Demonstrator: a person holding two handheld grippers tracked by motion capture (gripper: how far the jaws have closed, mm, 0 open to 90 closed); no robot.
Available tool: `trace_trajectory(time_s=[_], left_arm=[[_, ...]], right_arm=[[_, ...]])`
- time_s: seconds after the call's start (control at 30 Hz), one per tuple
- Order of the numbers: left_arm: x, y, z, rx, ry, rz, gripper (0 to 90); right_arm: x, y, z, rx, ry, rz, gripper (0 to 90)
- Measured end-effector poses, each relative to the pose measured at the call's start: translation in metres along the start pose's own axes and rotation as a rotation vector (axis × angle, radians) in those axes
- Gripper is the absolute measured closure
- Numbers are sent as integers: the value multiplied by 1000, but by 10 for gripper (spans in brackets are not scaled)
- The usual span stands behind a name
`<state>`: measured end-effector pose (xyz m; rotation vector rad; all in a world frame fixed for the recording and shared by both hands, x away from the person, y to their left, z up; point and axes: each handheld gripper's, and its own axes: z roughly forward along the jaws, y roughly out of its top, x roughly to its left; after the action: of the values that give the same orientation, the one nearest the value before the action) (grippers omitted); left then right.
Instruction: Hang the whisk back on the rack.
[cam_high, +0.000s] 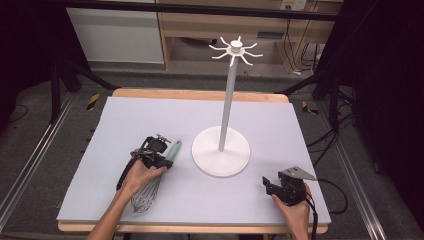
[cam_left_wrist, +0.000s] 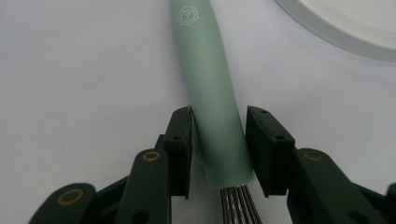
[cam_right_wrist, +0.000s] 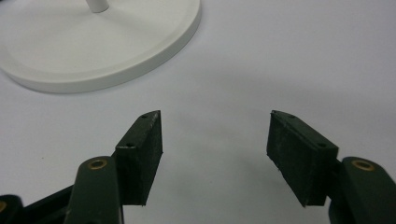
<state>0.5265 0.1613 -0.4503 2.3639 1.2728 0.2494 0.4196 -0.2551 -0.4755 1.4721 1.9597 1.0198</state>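
A whisk (cam_high: 146, 196) with a mint-green handle (cam_left_wrist: 208, 79) and a wire head lies on the grey mat, left of the white stand. My left gripper (cam_high: 166, 161) is down over the handle's lower end. In the left gripper view its black jaws (cam_left_wrist: 218, 128) press on both sides of the handle, just above where the wires begin. My right gripper (cam_high: 268, 183) rests near the mat's front right, and its jaws (cam_right_wrist: 215, 137) stand wide apart over bare mat with nothing between them.
A white hook stand has a round base (cam_high: 220, 159), a tall pole (cam_high: 227, 105) and a ring of hooks (cam_high: 235, 49) on top, at mid-table. Its base edge (cam_right_wrist: 102, 79) lies just ahead of the right gripper. A grey mat (cam_high: 150, 120) covers the wooden table.
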Motion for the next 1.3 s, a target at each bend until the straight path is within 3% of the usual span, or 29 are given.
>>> trace_trajectory(time_s=[0.67, 0.87, 1.0, 1.3], left_arm=[[2, 3, 2, 17, -4, -85, 665], [-3, 3, -4, 11, -14, -68, 685], [-9, 3, -13, -6, -8, -36, 688], [-8, -2, -26, -46, -26, -33, 689]], right_arm=[[-1, 0, 2, 7, 4, -8, 360], [-1, 0, 2, 5, 6, -11, 361], [-1, 0, 2, 4, 7, -12, 359], [-1, -1, 1, 4, 12, -5, 358]])
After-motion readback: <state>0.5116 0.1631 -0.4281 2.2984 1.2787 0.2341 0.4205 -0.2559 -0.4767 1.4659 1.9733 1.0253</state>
